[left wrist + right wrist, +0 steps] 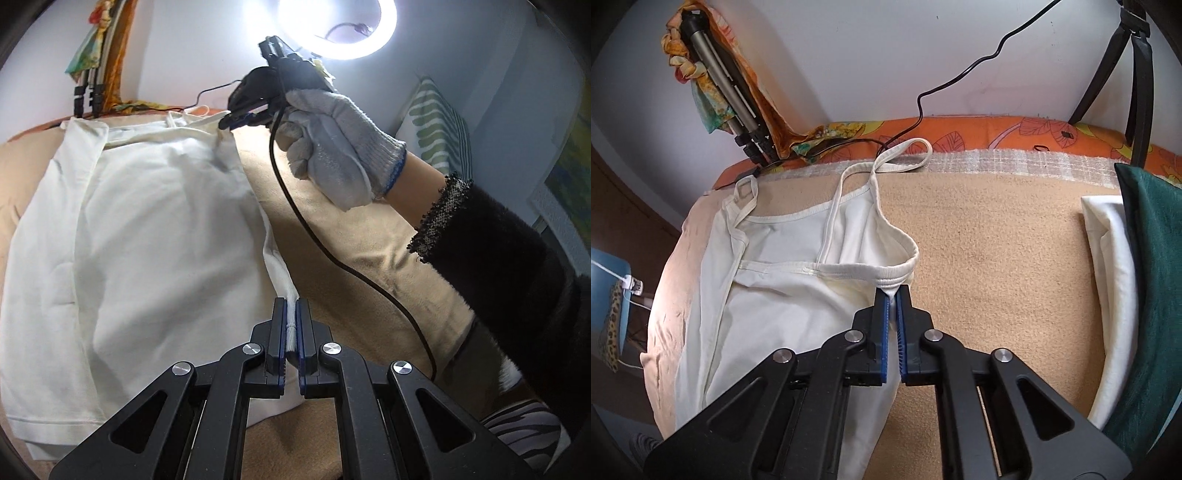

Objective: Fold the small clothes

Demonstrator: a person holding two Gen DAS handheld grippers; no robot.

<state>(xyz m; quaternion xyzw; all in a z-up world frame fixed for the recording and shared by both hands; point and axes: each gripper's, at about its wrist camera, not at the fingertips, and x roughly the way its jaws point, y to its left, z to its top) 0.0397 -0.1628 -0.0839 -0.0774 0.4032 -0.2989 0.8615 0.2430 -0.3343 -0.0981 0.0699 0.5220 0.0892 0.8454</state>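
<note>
**One white top, two grippers, both clamped on its edge**

A single white strappy top [783, 280] is being held flat on a tan blanket [997, 258], pinched at two points along one side. The left gripper [291, 317] is being kept nearly closed on a ribbed hem corner, with only the thickness of the fabric between its two blue pads [282, 332]. The right gripper [894, 306] is likewise being kept almost shut on the ribbed armhole edge, a fold of white cloth showing between its two fingers. In the left view, the right gripper [240, 120] is being gripped by one gloved hand [332, 147], with one black cable [314, 236] trailing from it across the blanket.

Two thin straps [905, 155] are being left looped toward the far edge, where one orange patterned sheet [997, 133] is lying against the wall. One folded tripod [727, 88], draped in a colourful scarf [701, 74], is being leaned in the corner. One ring light [336, 26] is shining overhead. One folded white cloth [1108, 258] and one green cloth [1148, 277] are lying well apart from the top, to the right.
</note>
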